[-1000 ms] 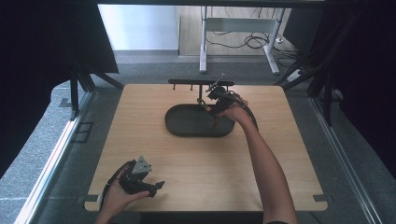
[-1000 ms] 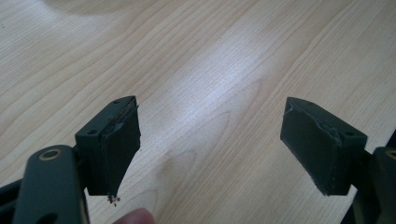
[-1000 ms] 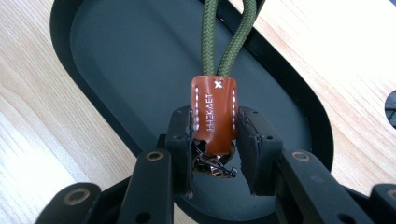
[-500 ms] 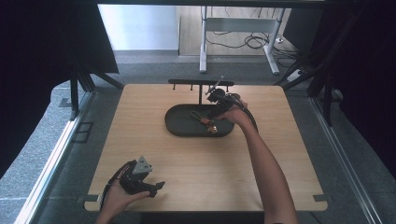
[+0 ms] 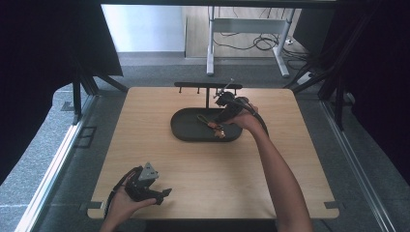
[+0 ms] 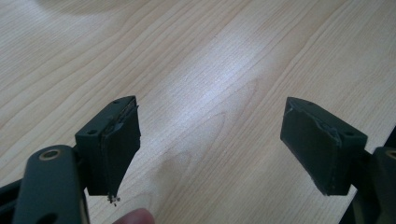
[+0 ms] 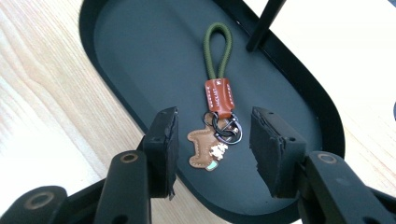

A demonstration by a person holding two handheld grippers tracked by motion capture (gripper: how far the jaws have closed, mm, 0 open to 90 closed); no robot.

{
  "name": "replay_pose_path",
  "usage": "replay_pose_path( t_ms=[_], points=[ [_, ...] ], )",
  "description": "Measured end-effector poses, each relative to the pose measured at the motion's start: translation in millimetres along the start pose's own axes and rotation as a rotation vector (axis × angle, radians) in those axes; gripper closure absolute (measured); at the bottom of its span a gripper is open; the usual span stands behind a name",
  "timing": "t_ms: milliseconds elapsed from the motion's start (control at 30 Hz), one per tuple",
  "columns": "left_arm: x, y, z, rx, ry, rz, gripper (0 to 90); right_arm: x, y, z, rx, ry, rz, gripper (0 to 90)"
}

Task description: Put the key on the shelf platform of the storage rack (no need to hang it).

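1. Keychain [image 5: 212, 125] lies in the dark oval tray [image 5: 186, 133], just below the right gripper [image 5: 223, 115], whose jaws have just been opening.
2. Left gripper [image 6: 210, 144] rests low over bare table [image 6: 210, 60], jaws wide apart, nothing between them.
3. Right gripper [image 7: 212, 149] jaws stand apart, nothing clamped; olive cord loop, tan leather tab, dark ring and brown charm of the keychain [image 7: 217, 116] lie between and beyond the jaws. Lifting carelessly could snag the ring and drag it out.

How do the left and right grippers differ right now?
The right gripper hangs over the black tray with the keychain lying between its jaws, which have just been opening; the left gripper sits over bare table. The left's jaws stand wider apart. Both are open, pads touching nothing.
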State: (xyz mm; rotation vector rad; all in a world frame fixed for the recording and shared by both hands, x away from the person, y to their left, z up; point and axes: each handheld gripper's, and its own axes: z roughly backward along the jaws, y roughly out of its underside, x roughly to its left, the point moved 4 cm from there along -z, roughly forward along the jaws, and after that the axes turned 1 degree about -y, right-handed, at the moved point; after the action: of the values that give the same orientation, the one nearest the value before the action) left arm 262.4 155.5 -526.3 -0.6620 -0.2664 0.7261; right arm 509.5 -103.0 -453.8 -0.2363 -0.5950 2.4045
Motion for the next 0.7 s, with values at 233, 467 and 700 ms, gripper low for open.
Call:
replay_pose_path(
  t_ms=[233, 467, 700],
  points=[
    [-0.3, 0.0, -2.2, 0.006, -0.001, -0.001, 20.3, 9.8, 4.2, 17.4, -0.037, -0.002, 0.012, 52.6],
    [-3.1, -1.1, -3.5, 0.01, -0.004, -0.008, 20.3, 21.1, 19.9, 37.5, -0.075, -0.01, 0.046, 52.6],
    [-4.4, -1.3, -5.5, 0.017, -0.007, -0.013, 20.3, 31.1, 47.7, 52.8, -0.119, -0.018, 0.069, 52.3]
  ],
)
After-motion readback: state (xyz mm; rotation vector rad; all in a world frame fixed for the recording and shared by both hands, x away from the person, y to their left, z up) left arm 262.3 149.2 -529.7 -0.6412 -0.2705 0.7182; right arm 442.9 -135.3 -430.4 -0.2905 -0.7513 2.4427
